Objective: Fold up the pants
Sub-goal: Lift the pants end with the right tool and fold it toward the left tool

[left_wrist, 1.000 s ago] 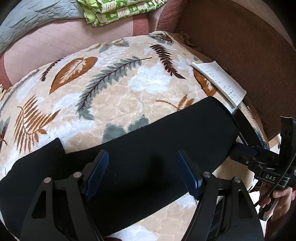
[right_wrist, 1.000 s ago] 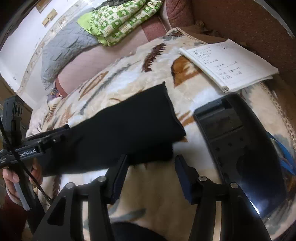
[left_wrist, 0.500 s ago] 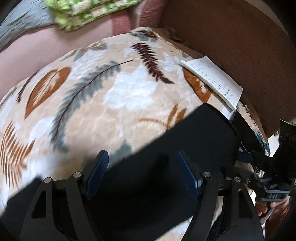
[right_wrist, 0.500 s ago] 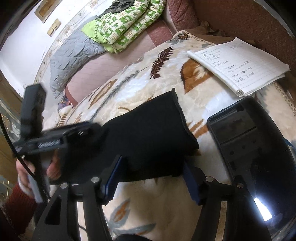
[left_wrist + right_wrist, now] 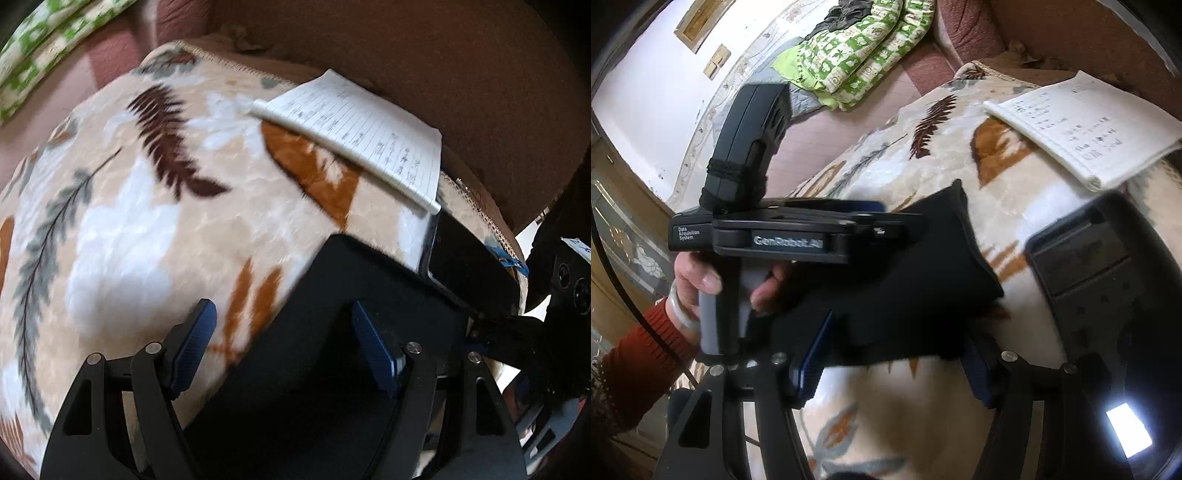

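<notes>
The black pants [image 5: 354,314] lie folded into a narrow band on the leaf-patterned blanket [image 5: 147,221]. In the left wrist view my left gripper [image 5: 284,350] is open, held over the band's right end, its right finger above the cloth. In the right wrist view the pants [image 5: 923,266] show with their end toward the notebook. My right gripper [image 5: 894,354] is open, low at the near edge of the cloth. The left gripper's body [image 5: 783,236] hovers over the pants there, its fingers hidden against the black cloth.
A lined notebook [image 5: 365,136] lies at the blanket's far right corner, also in the right wrist view [image 5: 1086,133]. A black tray-like case [image 5: 1108,295] sits right of the pants. A green quilt [image 5: 857,51] lies on the bed behind. Brown upholstery borders the far side.
My left gripper has swept right along the pants toward their right end and now sits close to the right gripper. The right gripper has edged closer to the cloth's near edge.
</notes>
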